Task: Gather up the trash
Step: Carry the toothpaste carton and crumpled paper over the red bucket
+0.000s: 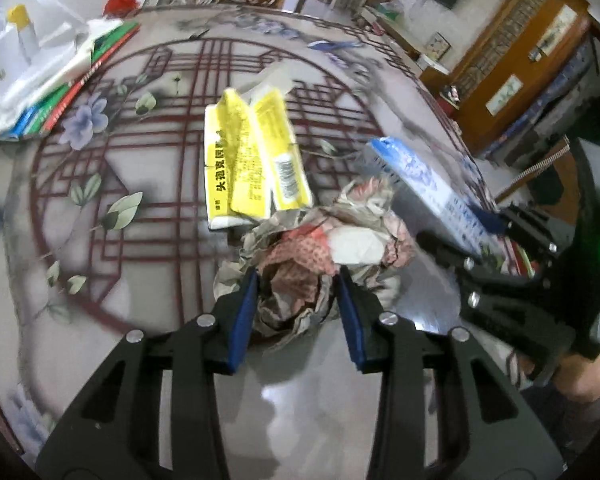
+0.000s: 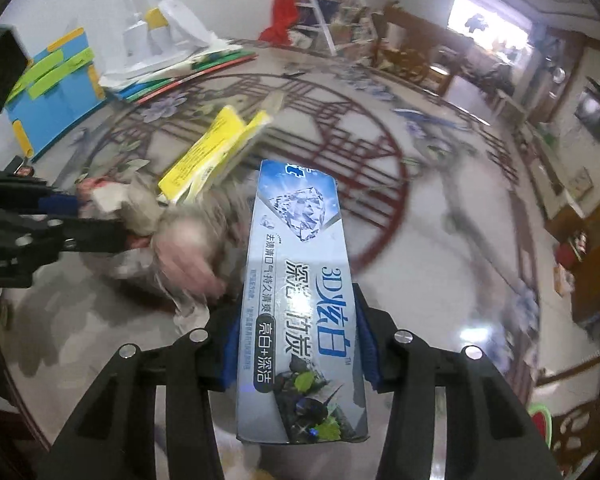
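Through the left wrist camera, the left gripper (image 1: 296, 312) is clamping a crumpled wad of grey, pink and red printed paper (image 1: 320, 256) between its blue-padded fingers (image 1: 242, 320). The jaws are standing partly closed, pressed into the wad's sides, which suits something soft that would slip from a looser hold. Just beyond the wad, a yellow and white plastic tissue wrapper (image 1: 252, 156) is lying on the glossy table top with its dark red lattice and flower pattern (image 1: 100, 208), apparently not yet picked up. At the right, the right gripper (image 1: 496, 236) is carrying a long blue and white toothpaste carton (image 1: 424, 192) close beside the wad, probably so both pieces travel together to one bin. A stack of coloured books under white sheets (image 1: 60, 92) is sitting at the far left.

Through the right wrist camera, the right gripper (image 2: 296, 344) is pinching the toothpaste carton (image 2: 300, 280) across its narrow width near one end, jaws partly closed on its sides, so the box is sticking out forward. The left gripper (image 2: 66, 210) is holding the blurred paper wad (image 2: 172, 240) at the left, with the yellow wrapper (image 2: 212, 152) behind it.
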Action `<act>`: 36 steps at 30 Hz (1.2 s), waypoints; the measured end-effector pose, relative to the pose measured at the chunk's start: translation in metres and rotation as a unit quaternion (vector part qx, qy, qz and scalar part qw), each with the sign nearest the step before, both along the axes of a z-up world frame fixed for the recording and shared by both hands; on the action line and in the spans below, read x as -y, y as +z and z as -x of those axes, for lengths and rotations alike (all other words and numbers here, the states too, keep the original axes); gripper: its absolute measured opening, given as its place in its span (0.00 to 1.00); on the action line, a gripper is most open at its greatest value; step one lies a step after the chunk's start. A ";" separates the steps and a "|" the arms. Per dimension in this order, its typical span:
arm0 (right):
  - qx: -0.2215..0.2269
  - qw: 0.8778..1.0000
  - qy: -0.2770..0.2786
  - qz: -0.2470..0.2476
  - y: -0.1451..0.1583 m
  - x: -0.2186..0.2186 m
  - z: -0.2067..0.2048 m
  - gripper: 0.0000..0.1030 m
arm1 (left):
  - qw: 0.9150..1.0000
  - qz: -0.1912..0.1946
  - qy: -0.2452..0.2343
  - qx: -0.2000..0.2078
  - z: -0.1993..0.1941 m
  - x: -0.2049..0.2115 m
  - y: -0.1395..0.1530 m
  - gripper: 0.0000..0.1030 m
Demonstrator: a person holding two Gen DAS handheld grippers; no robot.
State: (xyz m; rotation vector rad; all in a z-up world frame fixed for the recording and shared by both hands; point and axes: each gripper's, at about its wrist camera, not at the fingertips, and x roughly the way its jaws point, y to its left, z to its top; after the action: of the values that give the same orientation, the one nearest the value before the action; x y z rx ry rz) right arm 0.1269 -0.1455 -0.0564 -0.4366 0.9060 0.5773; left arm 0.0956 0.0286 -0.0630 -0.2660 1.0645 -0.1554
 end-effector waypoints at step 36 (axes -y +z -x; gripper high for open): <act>0.032 0.976 -0.195 -0.094 0.066 0.175 0.055 0.43 | 0.990 -0.006 -0.121 0.070 0.008 0.119 0.062 0.36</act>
State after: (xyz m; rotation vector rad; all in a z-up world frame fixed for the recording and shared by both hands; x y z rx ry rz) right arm 0.0724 -0.3201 0.0097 -0.0981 0.8380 0.2828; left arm 0.0876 -0.0908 -0.0011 -0.1124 0.9552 -0.3809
